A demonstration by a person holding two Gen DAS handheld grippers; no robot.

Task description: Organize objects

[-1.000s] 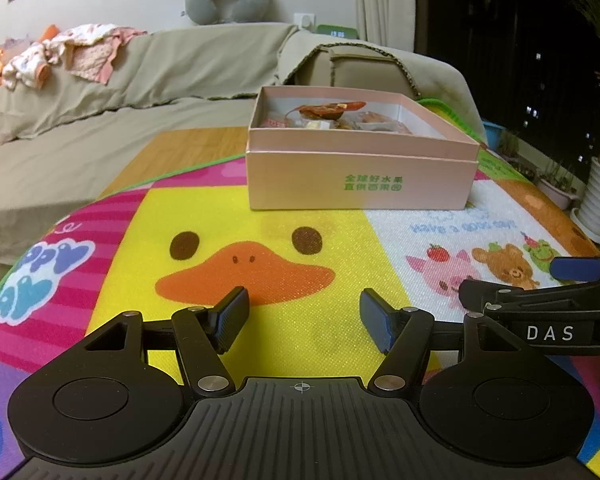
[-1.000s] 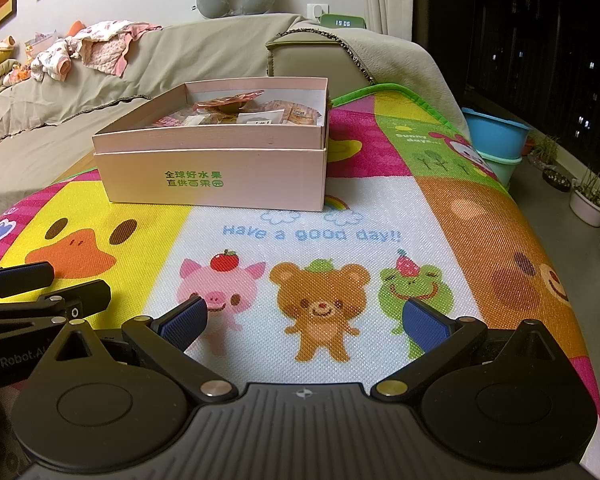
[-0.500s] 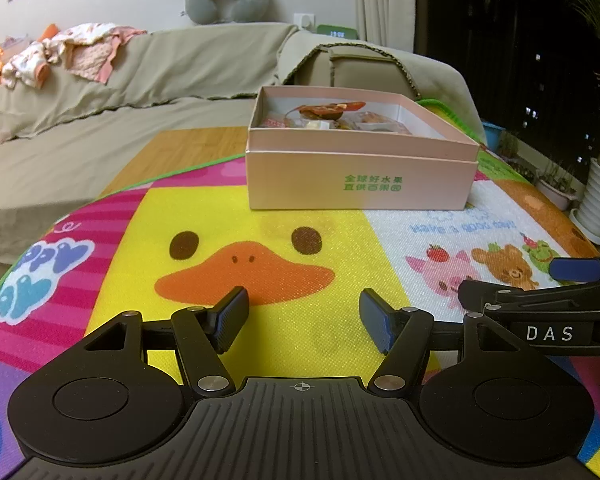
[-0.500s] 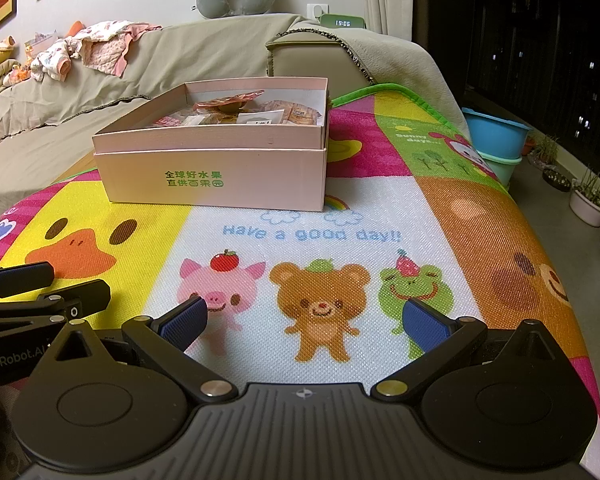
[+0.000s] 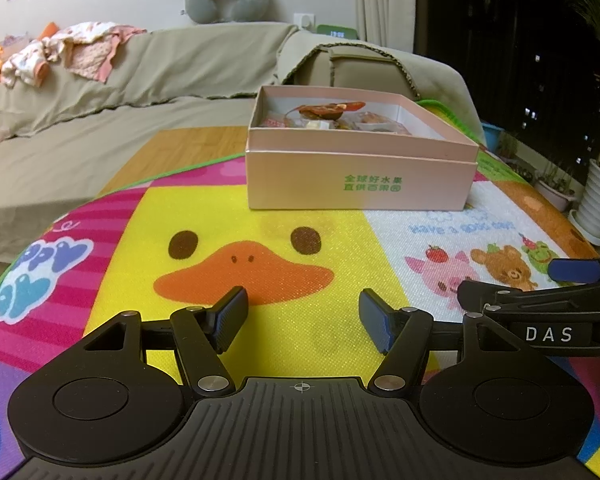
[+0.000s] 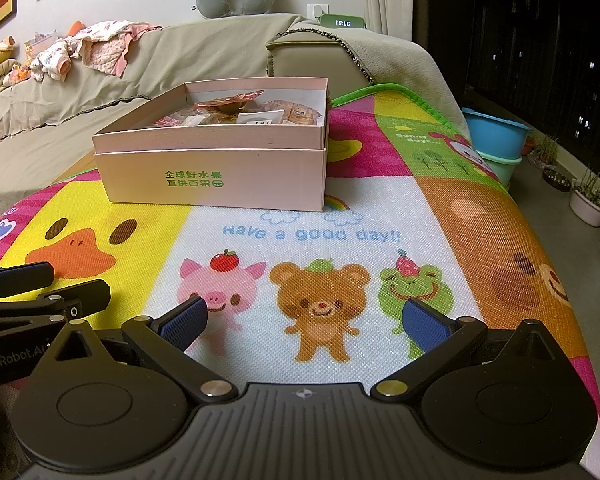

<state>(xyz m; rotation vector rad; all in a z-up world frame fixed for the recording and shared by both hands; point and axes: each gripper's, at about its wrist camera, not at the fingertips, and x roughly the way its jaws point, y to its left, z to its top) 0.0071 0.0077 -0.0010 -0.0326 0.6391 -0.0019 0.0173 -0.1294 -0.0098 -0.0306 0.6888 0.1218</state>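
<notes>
Left gripper [image 5: 302, 316] hovered low over the play mat [image 5: 260, 340], fingers spread and holding nothing; right gripper [image 6: 304, 322] just beside it, likewise spread wide and empty.

Pink box [image 6: 216, 176] sat ahead of both grippers, well apart from the fingertips, ahead-right of the left one and ahead-left of the right one. Open top, no lid on it.

Snack packets [image 6: 236, 114] lay heaped inside, behind the near wall (count not clear from either view).

Judgement on handling: packets probably light, crinkly film, slippery and easily crushed; best pinched gently at a sealed edge or a raised corner, not across the middle.

Box looked like thin card, stiff enough to slide, though a wall might bow if squeezed; a pinch at a corner seemed safer.
</notes>
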